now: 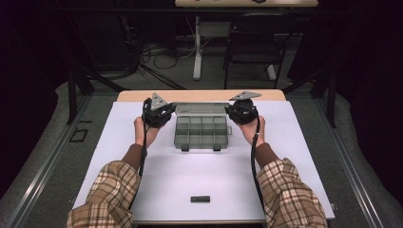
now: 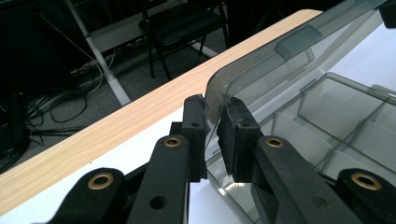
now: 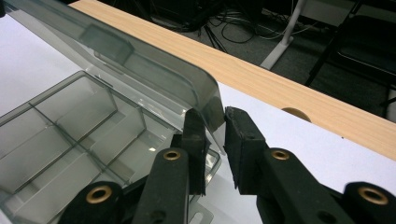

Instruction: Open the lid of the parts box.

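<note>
Gripping the raised lid (image 2: 280,60) at its two corners, the left tongs (image 2: 212,135) and right tongs (image 3: 215,144) pinch its edge. The open box (image 1: 201,132) sits mid-worktop (image 1: 190,175), well apart from a small black bar (image 1: 200,199).

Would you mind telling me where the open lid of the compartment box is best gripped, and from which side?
Grip the lid at its two rounded upper corners, one gripper from each end of the compartment box. It stands raised as a thin sheet, so jaws can straddle its edge, as the left gripper and right gripper do now. Gripping both ends probably keeps it from twisting.
</note>
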Action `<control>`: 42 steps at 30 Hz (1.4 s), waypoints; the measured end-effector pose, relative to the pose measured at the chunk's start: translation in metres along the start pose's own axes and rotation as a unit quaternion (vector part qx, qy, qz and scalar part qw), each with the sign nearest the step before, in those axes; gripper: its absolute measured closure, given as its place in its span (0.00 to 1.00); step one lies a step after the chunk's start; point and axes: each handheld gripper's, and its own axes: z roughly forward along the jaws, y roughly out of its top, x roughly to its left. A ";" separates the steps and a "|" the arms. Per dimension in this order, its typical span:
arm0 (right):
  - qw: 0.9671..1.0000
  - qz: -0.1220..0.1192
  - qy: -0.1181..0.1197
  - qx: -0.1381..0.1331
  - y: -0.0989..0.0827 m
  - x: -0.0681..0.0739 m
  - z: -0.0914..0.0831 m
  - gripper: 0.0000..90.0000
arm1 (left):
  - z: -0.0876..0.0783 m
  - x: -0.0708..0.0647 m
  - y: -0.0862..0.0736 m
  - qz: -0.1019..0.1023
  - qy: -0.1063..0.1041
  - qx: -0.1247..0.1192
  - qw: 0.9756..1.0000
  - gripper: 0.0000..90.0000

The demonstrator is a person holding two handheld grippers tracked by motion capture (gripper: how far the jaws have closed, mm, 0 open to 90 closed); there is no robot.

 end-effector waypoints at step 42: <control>0.999 0.032 -0.014 0.010 -0.010 -0.012 0.033 0.92 | 0.049 0.005 -0.022 -0.019 0.020 0.056 0.998 0.91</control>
